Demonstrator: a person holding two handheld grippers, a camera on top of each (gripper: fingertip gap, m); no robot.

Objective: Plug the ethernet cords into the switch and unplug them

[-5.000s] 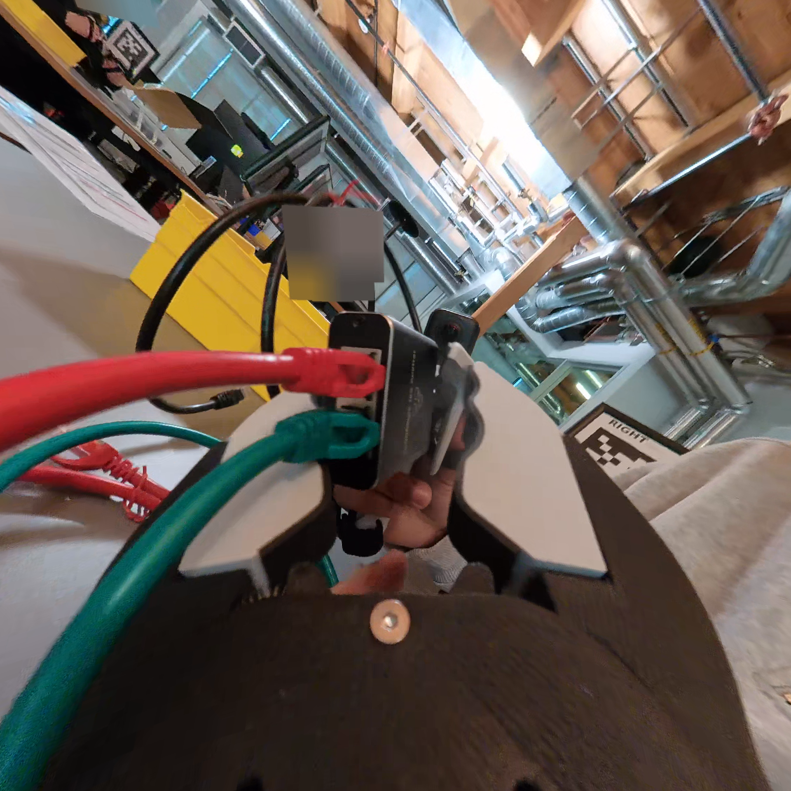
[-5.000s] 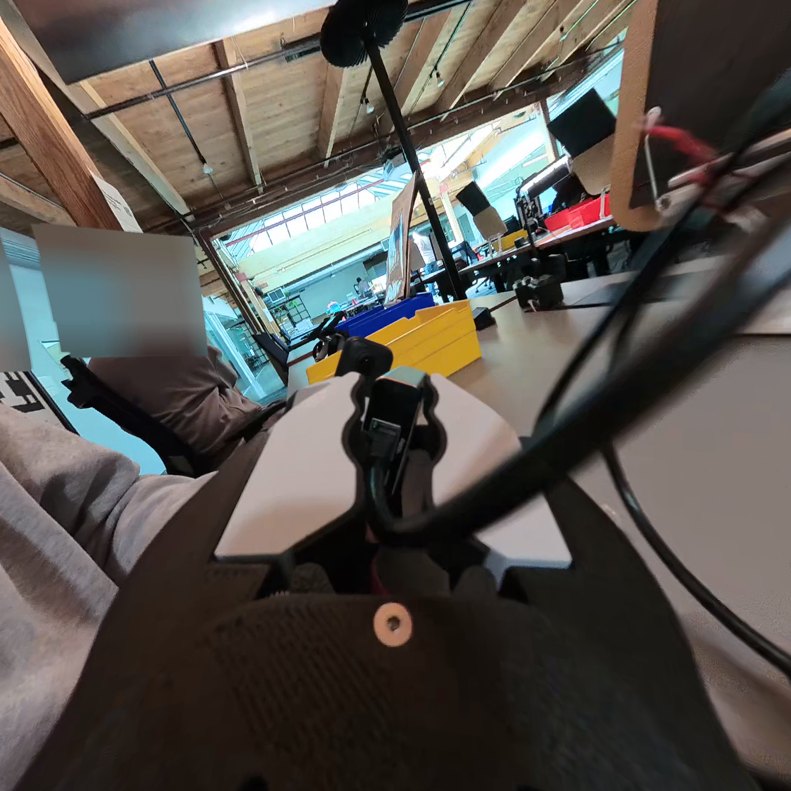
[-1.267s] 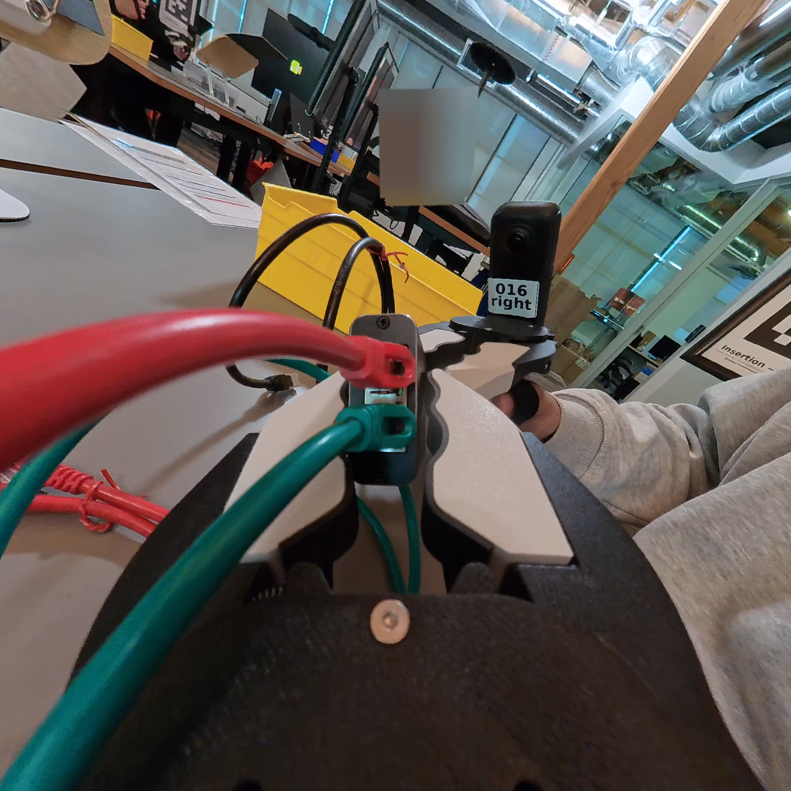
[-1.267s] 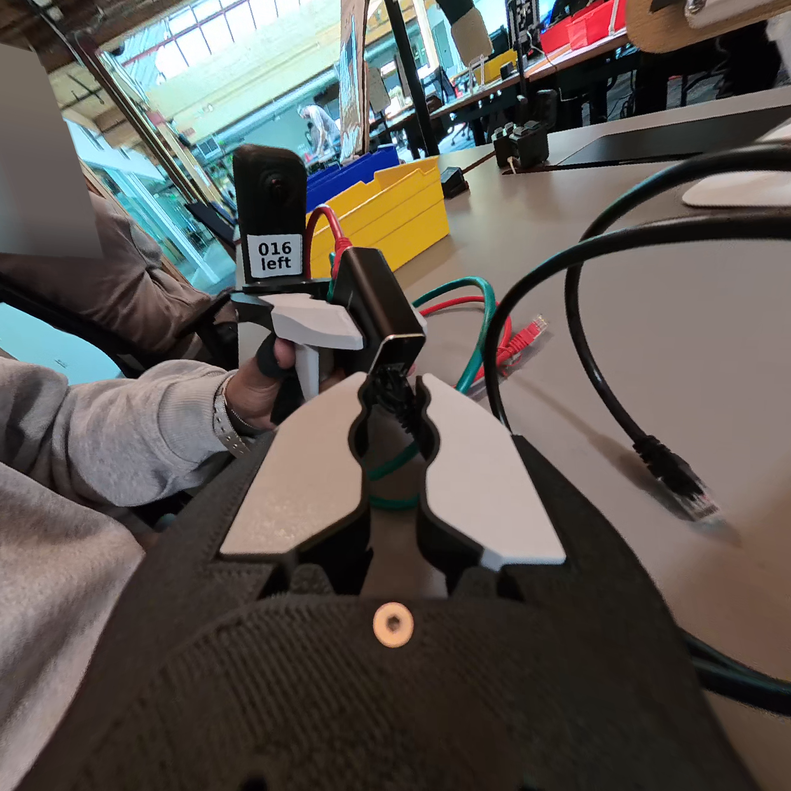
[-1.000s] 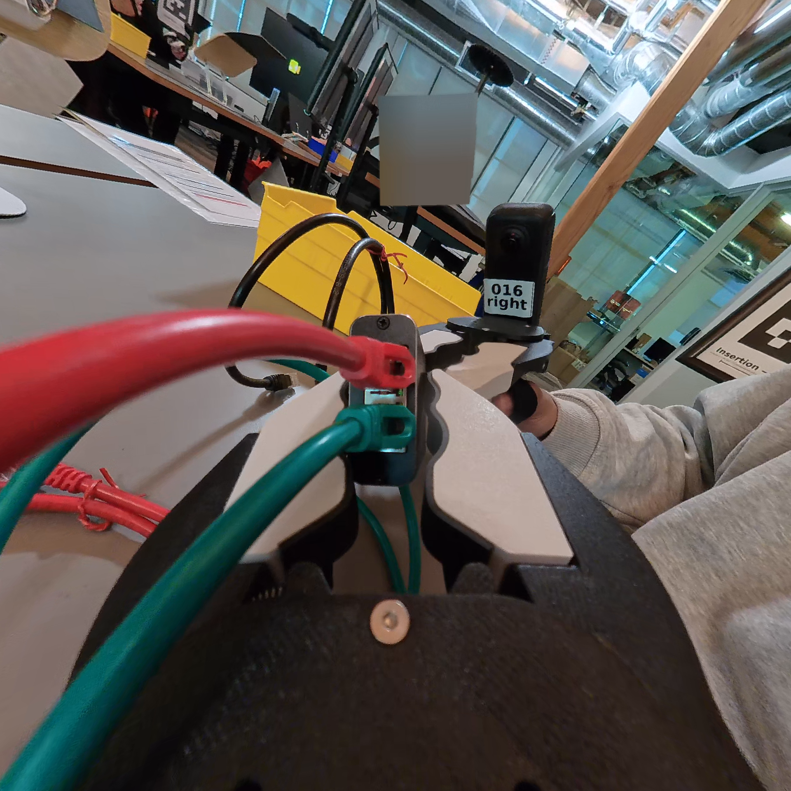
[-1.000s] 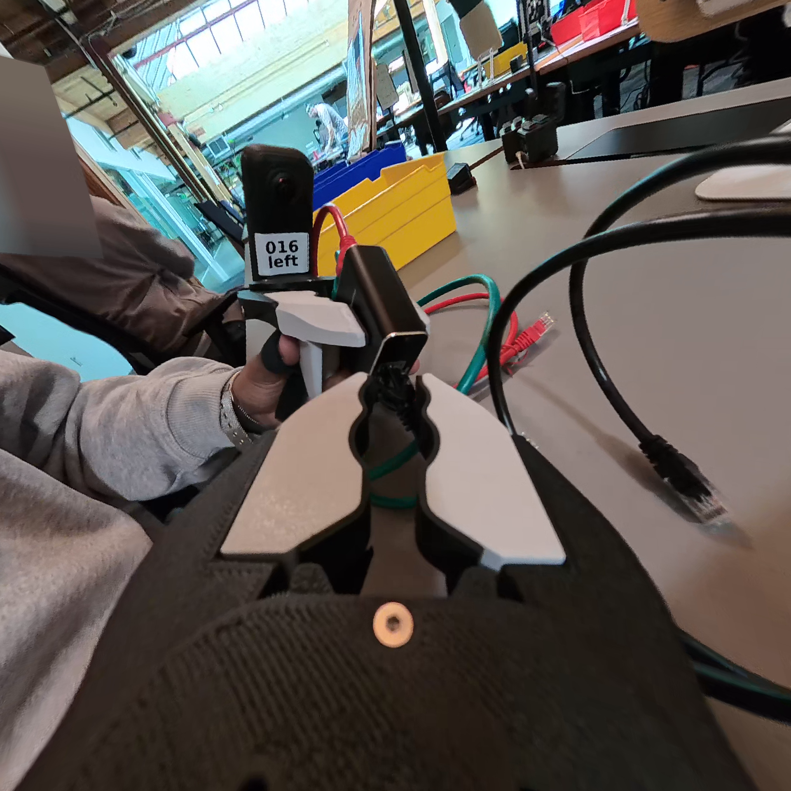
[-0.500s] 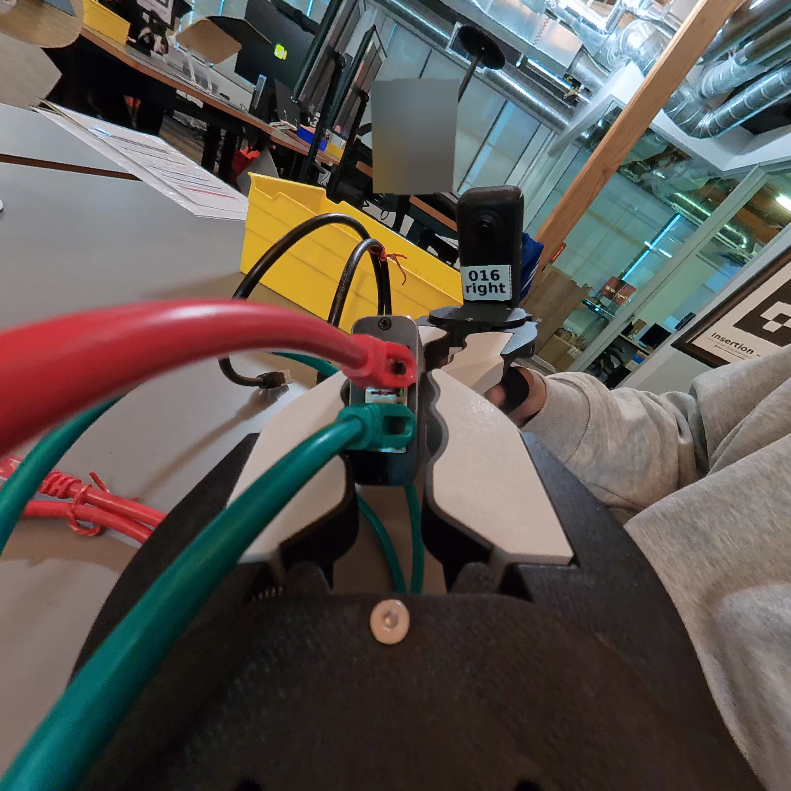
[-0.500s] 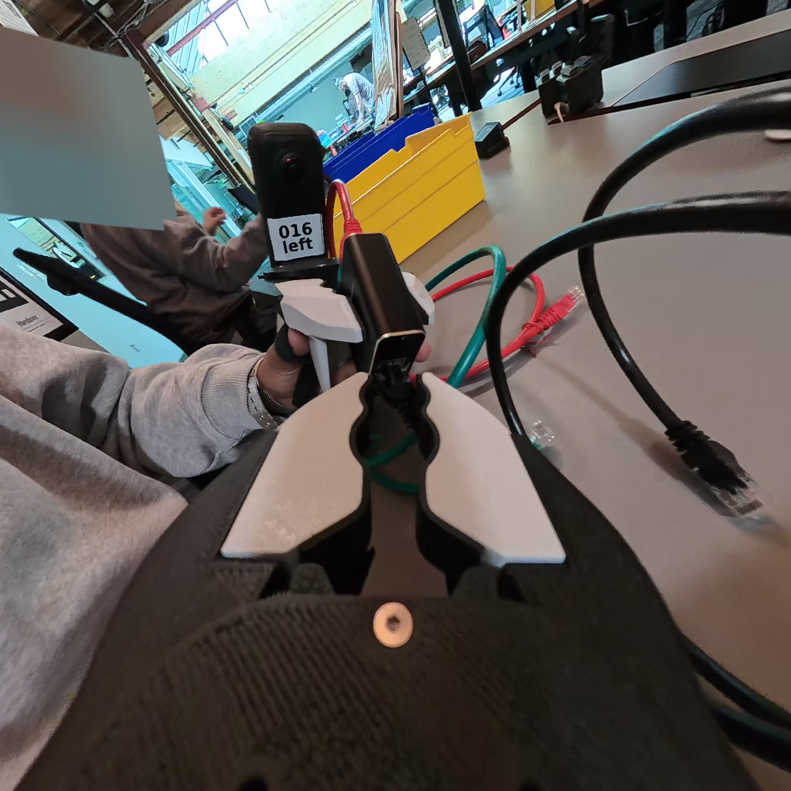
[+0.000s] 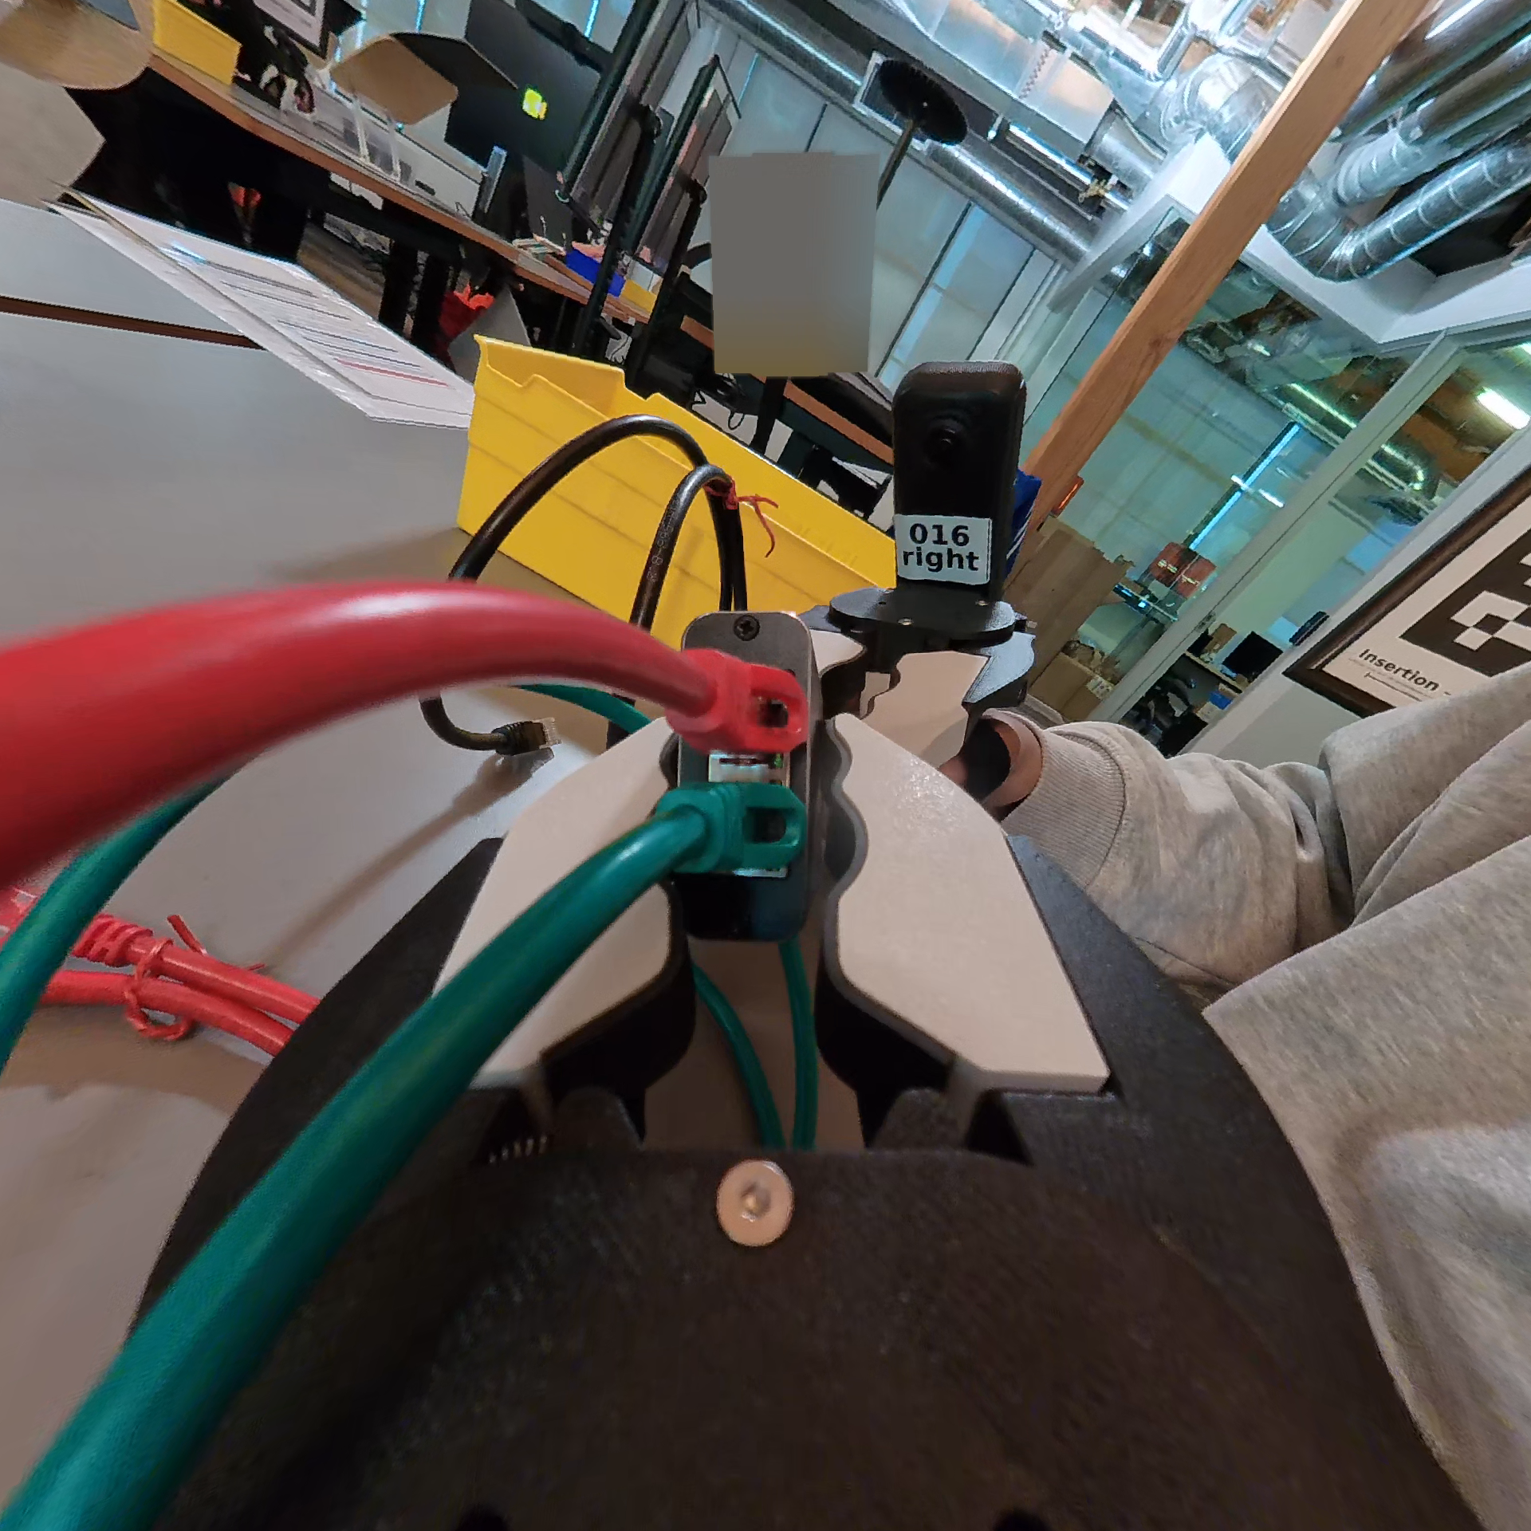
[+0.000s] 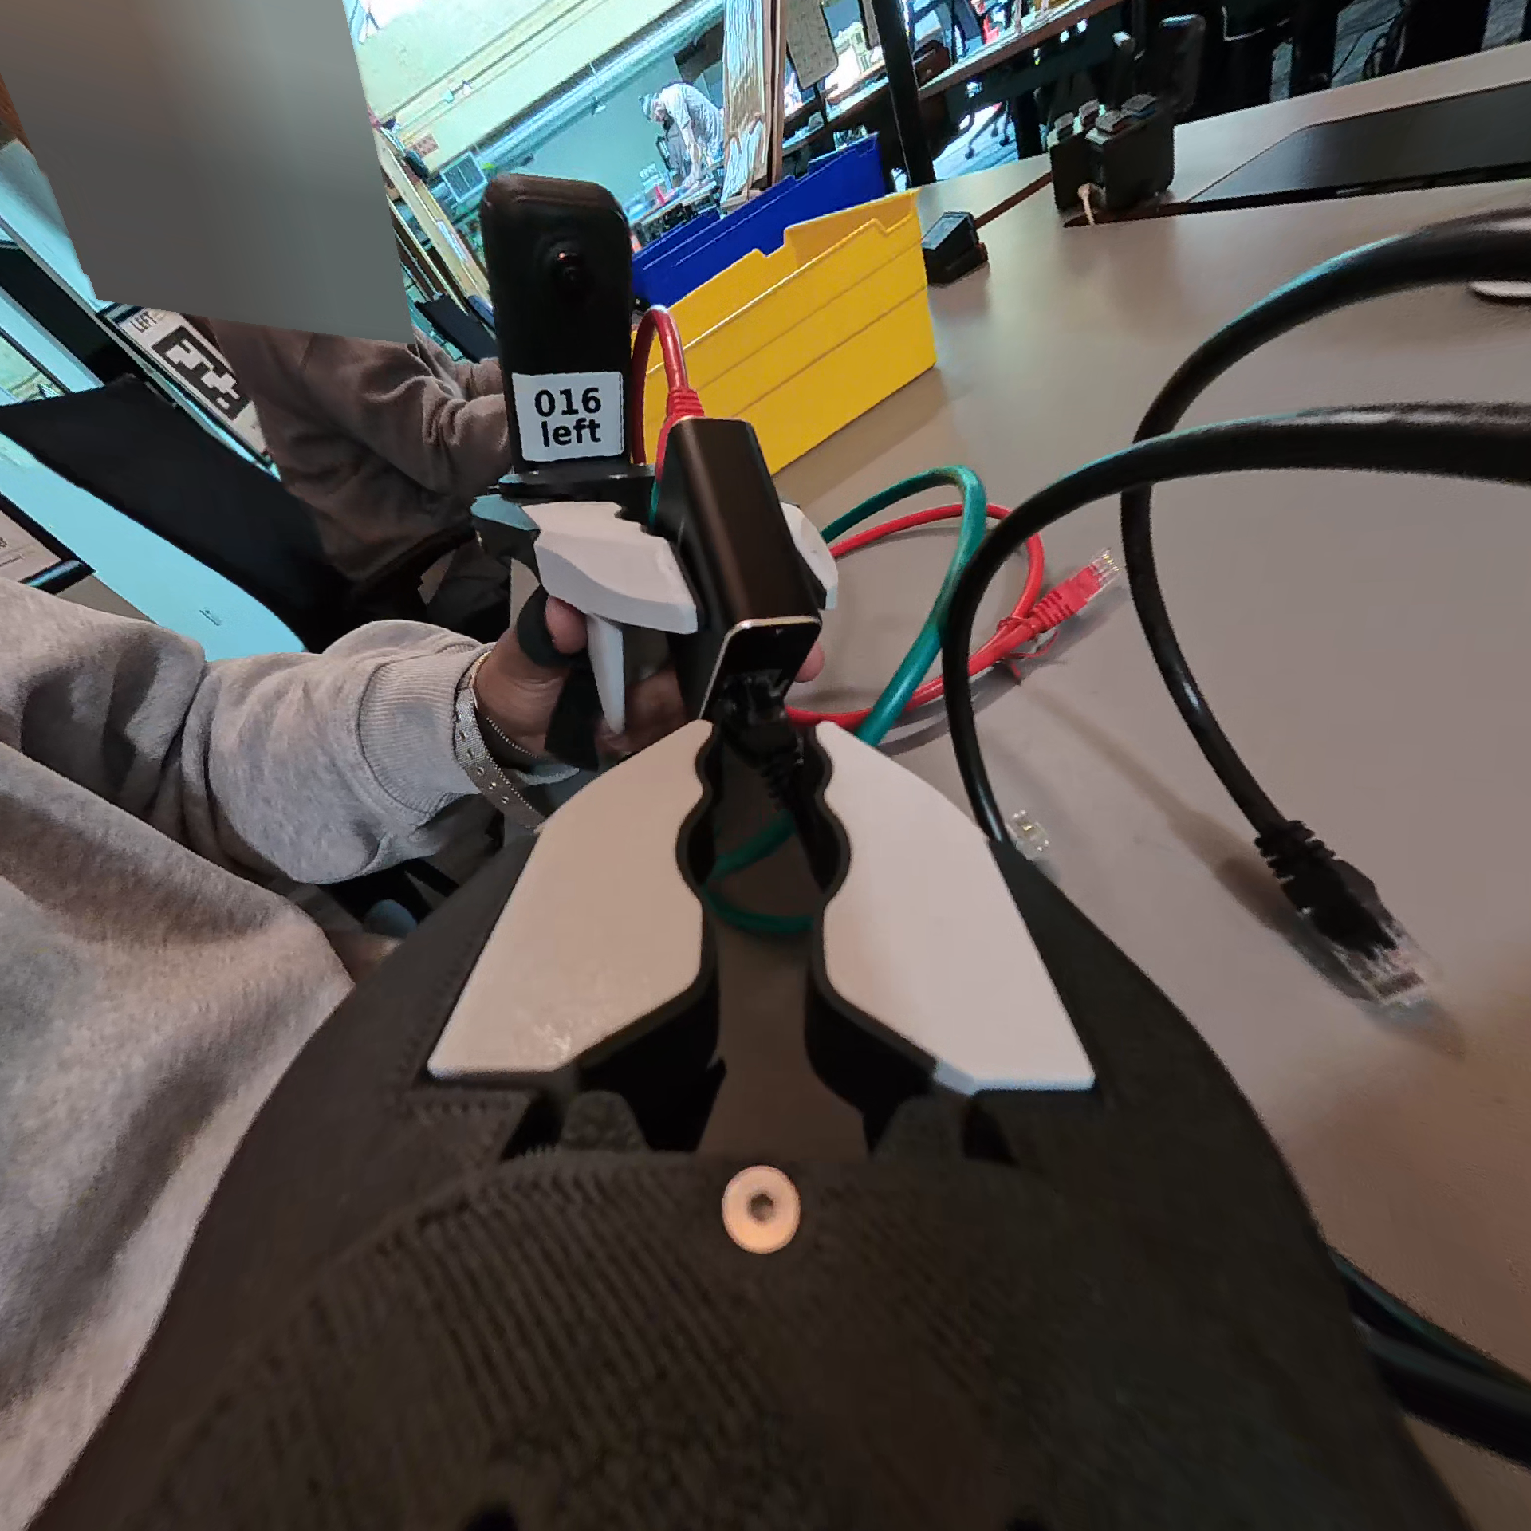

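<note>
My left gripper (image 9: pixel 750 746) is shut on the black switch (image 9: pixel 746 907) and holds it above the table. A red cord's plug (image 9: pixel 746 708) sits in the upper port and a green cord's plug (image 9: pixel 741 828) in a lower one, with an open port between them. My right gripper (image 10: pixel 762 737) is shut on a black cord's plug (image 10: pixel 770 750), which sits in the switch's opposite end face (image 10: pixel 766 638). The right gripper shows behind the switch in the left wrist view (image 9: pixel 878 688). The left gripper (image 10: pixel 712 563) shows in the right wrist view.
The black cord's other plug (image 10: pixel 1334 911) lies loose on the grey table (image 10: pixel 1243 663), and a loose red plug (image 10: pixel 1077 588) lies by coiled red and green cord. A yellow bin (image 10: pixel 812 331) and a blue bin (image 10: pixel 746 240) stand behind. A person sits at the left (image 10: pixel 364 431).
Both grips are unchanged. The two grippers and the switch have shifted slightly together, and the plugs stay where they were.
</note>
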